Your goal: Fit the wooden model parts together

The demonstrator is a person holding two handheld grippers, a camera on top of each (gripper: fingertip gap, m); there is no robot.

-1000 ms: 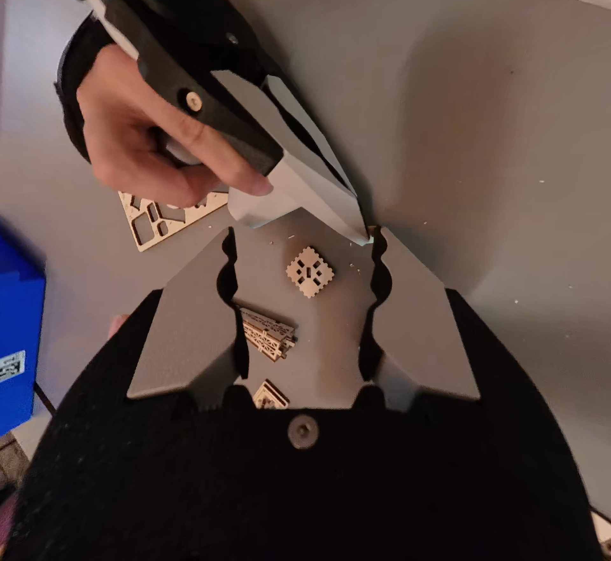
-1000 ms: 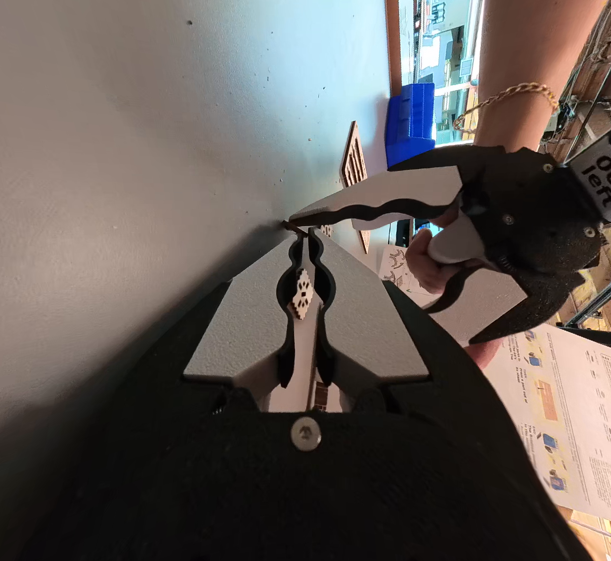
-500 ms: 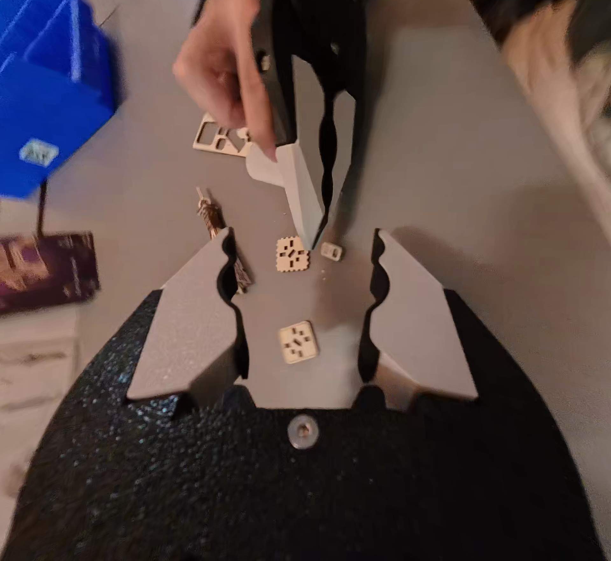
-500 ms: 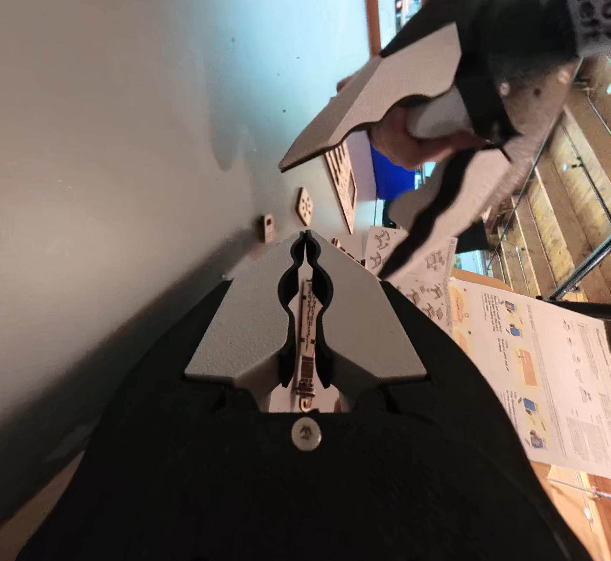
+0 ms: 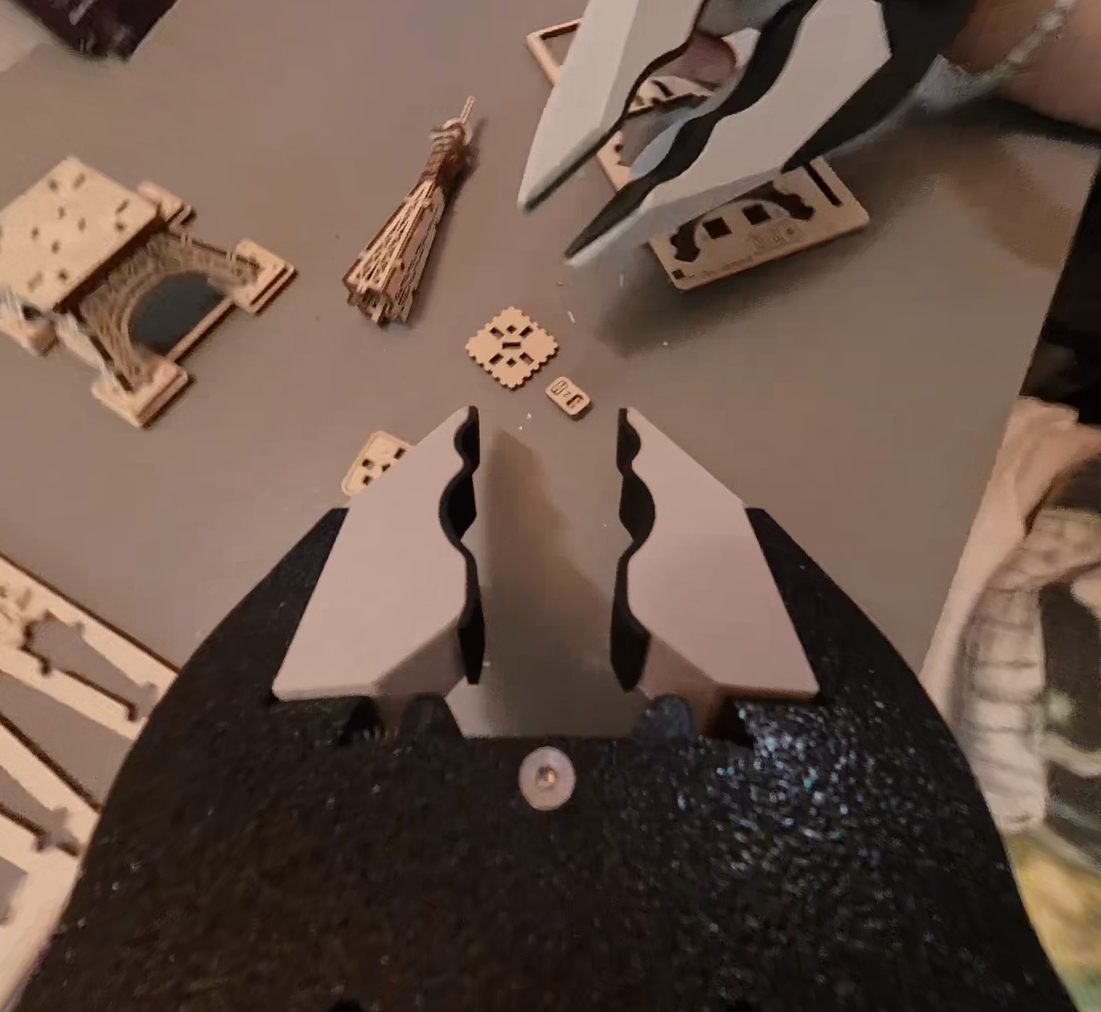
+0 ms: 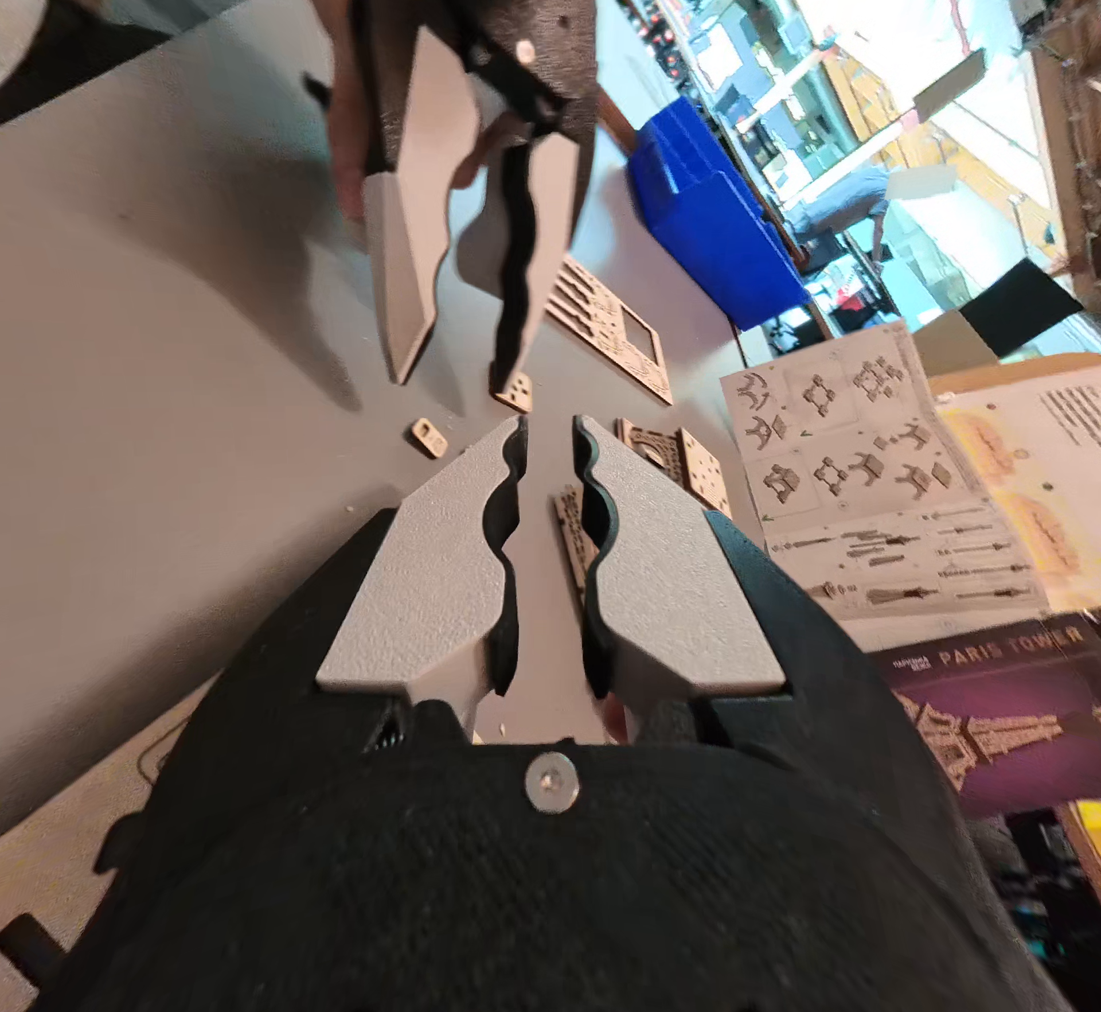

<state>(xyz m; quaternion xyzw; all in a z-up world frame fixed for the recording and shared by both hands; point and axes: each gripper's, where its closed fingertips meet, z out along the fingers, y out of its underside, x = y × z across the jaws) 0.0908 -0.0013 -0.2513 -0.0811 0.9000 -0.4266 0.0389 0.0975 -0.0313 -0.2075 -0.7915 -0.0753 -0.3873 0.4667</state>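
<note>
Both grippers hang empty over the grey table, fingers spread: left gripper widely, right gripper narrowly. Below the left lie a notched square and tiny tab, apart; spire and arch base farther left.

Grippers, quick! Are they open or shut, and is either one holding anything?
Left gripper: open, holding nothing.
Right gripper: open, holding nothing.
</note>
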